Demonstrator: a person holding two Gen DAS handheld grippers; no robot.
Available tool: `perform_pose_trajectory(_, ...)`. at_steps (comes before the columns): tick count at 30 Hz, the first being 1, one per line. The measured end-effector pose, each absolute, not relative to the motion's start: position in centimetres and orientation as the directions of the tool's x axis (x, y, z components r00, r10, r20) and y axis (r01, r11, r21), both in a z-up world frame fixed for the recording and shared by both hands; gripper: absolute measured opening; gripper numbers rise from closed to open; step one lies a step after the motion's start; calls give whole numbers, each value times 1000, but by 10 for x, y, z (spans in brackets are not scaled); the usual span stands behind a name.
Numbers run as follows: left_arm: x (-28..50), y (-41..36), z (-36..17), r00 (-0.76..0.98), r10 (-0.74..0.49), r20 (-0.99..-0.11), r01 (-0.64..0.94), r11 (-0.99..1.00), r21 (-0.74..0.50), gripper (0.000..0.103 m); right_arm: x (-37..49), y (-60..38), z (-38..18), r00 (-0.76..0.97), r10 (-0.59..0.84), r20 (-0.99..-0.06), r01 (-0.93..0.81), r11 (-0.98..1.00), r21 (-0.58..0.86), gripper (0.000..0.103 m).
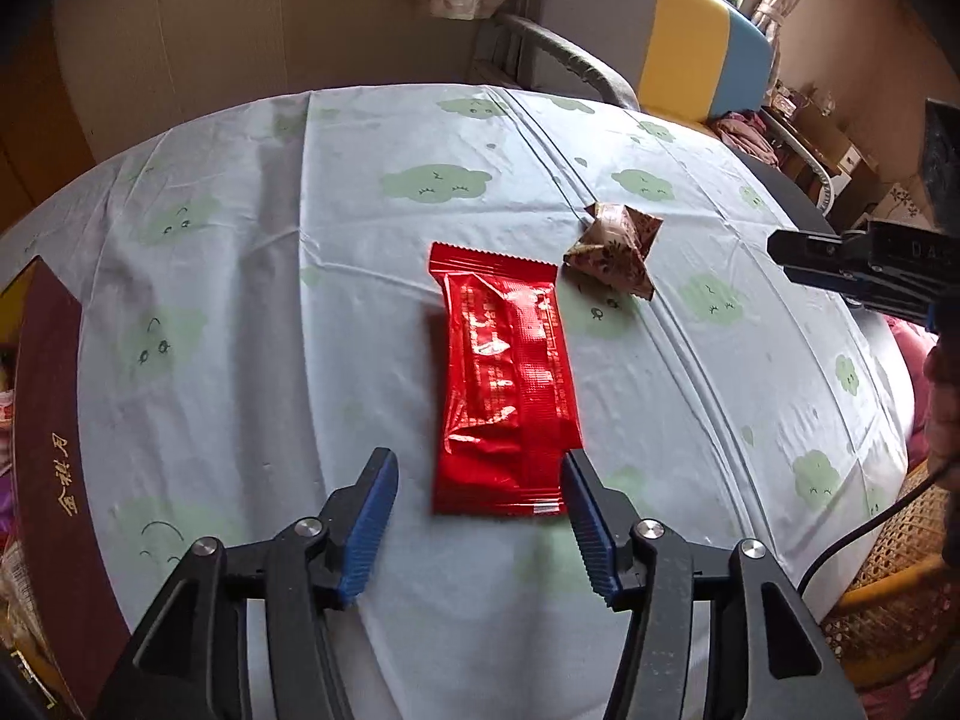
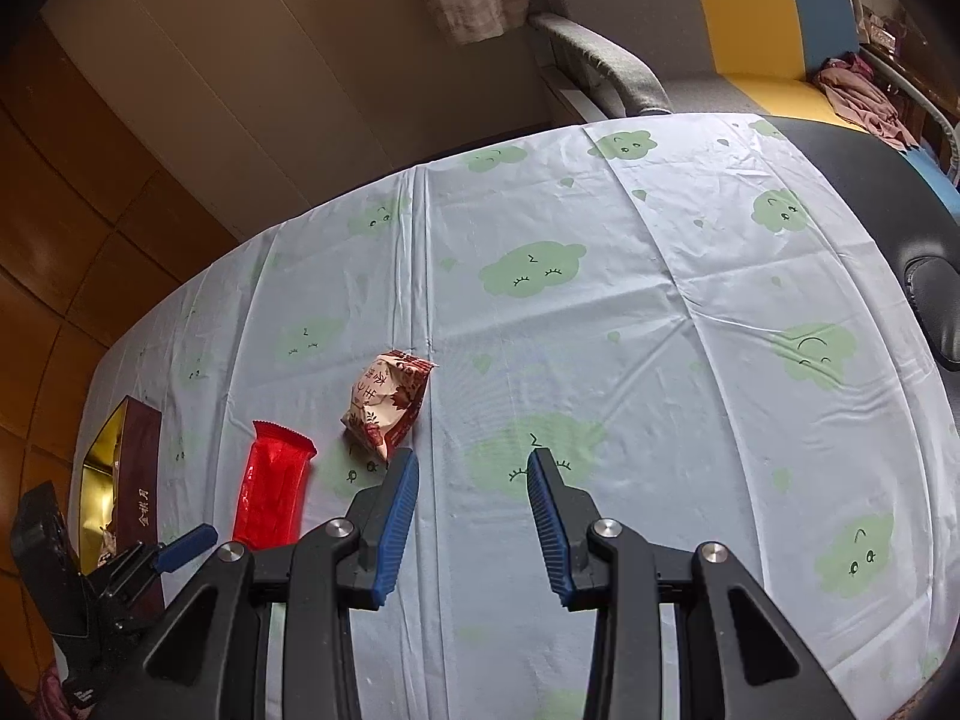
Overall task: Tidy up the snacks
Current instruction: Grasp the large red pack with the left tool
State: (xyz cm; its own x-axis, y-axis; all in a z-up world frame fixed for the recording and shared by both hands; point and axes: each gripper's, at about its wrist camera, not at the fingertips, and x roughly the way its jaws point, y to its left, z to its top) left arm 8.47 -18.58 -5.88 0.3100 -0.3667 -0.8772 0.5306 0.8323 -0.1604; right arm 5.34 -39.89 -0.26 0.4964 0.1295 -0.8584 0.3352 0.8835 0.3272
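Observation:
A red foil snack packet [image 1: 504,384] lies flat on the cloud-print tablecloth [image 1: 300,300]. My left gripper [image 1: 480,462] is open just in front of its near end, with the packet's corner by the right finger. A small brown-and-cream wrapped snack [image 1: 612,252] lies beyond the packet to the right. In the right wrist view the wrapped snack [image 2: 387,402] sits just ahead-left of my open, empty right gripper [image 2: 474,462], and the red packet [image 2: 273,489] lies further left. A maroon box with a gold inside [image 2: 129,480] stands at the table's left edge; its wall [image 1: 48,480] also shows in the left wrist view.
A grey, yellow and blue sofa [image 1: 660,30] stands behind the table. A black chair [image 2: 900,210] is at the right. A wicker basket [image 1: 888,588] sits below the table's right edge. The right gripper [image 1: 852,270] shows at the right of the left view.

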Motion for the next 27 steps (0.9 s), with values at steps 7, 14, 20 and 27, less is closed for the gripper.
perform_pose_trajectory(7, 93, -217, -50, 360, -328, -873, 596, 801, -55, 67, 53, -400, -3, 499, 124, -858, 343, 881, 326, 38)
perform_pose_trajectory(14, 116, -245, -73, 358, -244, -901, 608, 793, 26, 64, 53, -400, -4, 494, 115, -862, 346, 883, 316, 38)
perform_pose_trajectory(20, 95, -221, -70, 356, -298, -886, 604, 797, -26, 39, 55, -396, -8, 468, 87, -879, 340, 901, 270, 38)
perform_pose_trajectory(27, 37, -170, -70, 404, -309, -861, 582, 813, -19, 41, 61, -383, -25, 395, 98, -914, 297, 927, 228, 38)
